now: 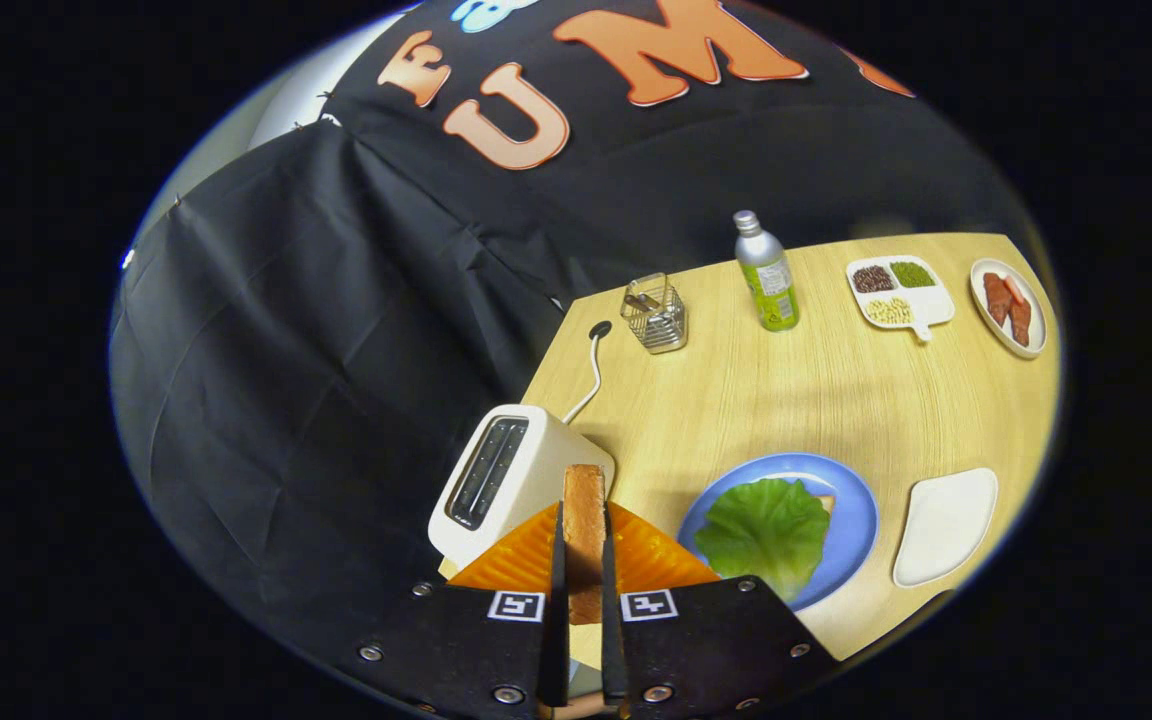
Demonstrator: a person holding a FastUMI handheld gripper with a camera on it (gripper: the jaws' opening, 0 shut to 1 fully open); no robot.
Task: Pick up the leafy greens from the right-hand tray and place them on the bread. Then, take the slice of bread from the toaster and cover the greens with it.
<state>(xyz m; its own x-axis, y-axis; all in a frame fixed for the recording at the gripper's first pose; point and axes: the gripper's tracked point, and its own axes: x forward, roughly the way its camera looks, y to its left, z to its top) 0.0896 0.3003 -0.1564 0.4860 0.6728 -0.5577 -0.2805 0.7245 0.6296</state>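
Clamped edge-on between both gripper (584, 565) fingers, low in the frame, stands the bread slice (584, 520). Left of it sits the white toaster (496, 480); right, leafy greens (766, 530) cover bread on the blue plate (856, 520), beside an empty white tray (946, 525). Upper right, the bottle (766, 275) label is unreadable.

Table (736, 420): pale wood-grain top, evenly lit. Booth wall (336, 330): black cloth, creased, hanging behind and beside the table.
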